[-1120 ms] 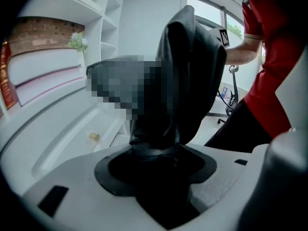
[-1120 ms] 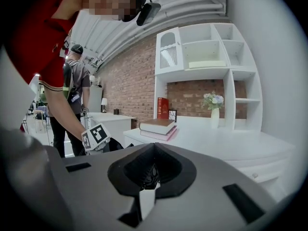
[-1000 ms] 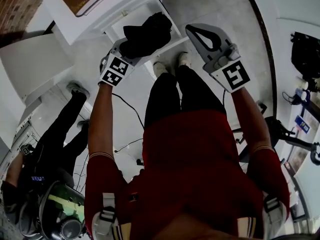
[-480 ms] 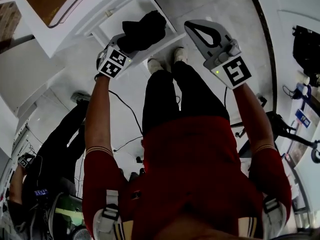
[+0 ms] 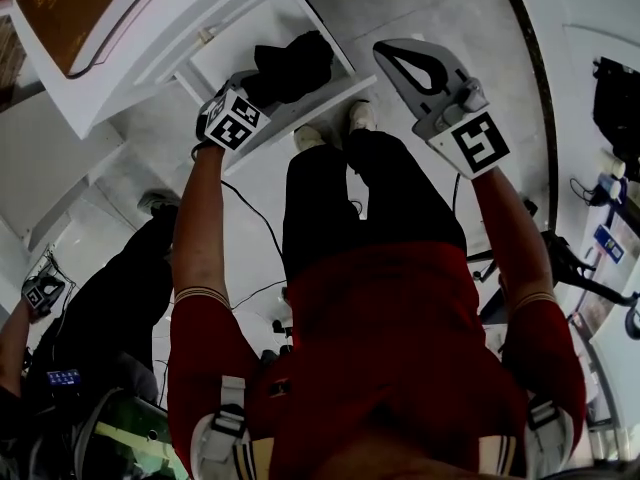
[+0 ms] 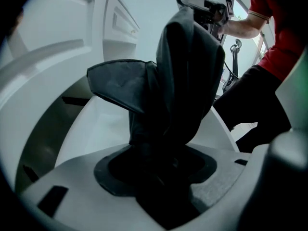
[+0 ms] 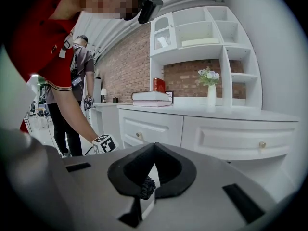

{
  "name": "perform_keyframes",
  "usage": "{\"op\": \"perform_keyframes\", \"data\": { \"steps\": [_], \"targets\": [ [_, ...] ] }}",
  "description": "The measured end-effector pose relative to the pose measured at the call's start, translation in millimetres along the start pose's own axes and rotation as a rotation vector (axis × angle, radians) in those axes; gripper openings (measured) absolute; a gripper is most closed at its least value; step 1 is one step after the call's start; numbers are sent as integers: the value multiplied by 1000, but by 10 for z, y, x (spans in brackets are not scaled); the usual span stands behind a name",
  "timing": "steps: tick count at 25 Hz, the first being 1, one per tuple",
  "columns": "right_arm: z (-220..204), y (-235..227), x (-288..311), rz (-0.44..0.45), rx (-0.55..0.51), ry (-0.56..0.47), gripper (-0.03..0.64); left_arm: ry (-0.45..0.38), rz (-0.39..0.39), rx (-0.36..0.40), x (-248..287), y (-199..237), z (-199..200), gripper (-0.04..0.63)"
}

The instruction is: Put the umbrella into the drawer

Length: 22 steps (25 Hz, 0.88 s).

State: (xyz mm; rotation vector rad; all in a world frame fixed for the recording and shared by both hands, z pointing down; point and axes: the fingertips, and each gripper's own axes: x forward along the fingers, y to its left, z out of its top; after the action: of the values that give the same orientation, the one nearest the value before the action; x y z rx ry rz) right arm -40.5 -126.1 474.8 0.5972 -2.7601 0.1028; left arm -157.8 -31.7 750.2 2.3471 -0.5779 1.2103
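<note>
A folded black umbrella (image 5: 292,66) hangs in my left gripper (image 5: 262,86), which is shut on its lower part. It sits over the inside of the open white drawer (image 5: 232,46), low between the walls. In the left gripper view the umbrella's (image 6: 185,85) dark fabric rises from the jaws of the left gripper (image 6: 159,165), with the drawer's pale wall (image 6: 96,124) behind. My right gripper (image 5: 384,55) hovers to the right of the drawer, jaws together and holding nothing. In the right gripper view its tips (image 7: 154,147) meet in front of the cabinet (image 7: 211,129).
The drawer belongs to a white cabinet with a brown top (image 5: 95,3). My own legs and shoes (image 5: 325,133) stand just at the drawer's front panel. Another person in dark clothes (image 5: 100,308) crouches at the left. A cable (image 5: 250,223) lies on the floor. Books (image 7: 151,97) and a vase (image 7: 211,88) top the cabinet.
Both grippers have sunk. The left one has carried the umbrella lower, down into the open drawer. The right one stays shut and empty beside it.
</note>
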Motion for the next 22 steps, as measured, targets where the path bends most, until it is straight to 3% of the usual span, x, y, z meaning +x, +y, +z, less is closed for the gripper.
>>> {"op": "perform_keyframes", "data": {
  "steps": [22],
  "targets": [
    [-507,-183,105,-17,1,26,0,182,-71,-33,897,-14,-557,250]
  ]
}}
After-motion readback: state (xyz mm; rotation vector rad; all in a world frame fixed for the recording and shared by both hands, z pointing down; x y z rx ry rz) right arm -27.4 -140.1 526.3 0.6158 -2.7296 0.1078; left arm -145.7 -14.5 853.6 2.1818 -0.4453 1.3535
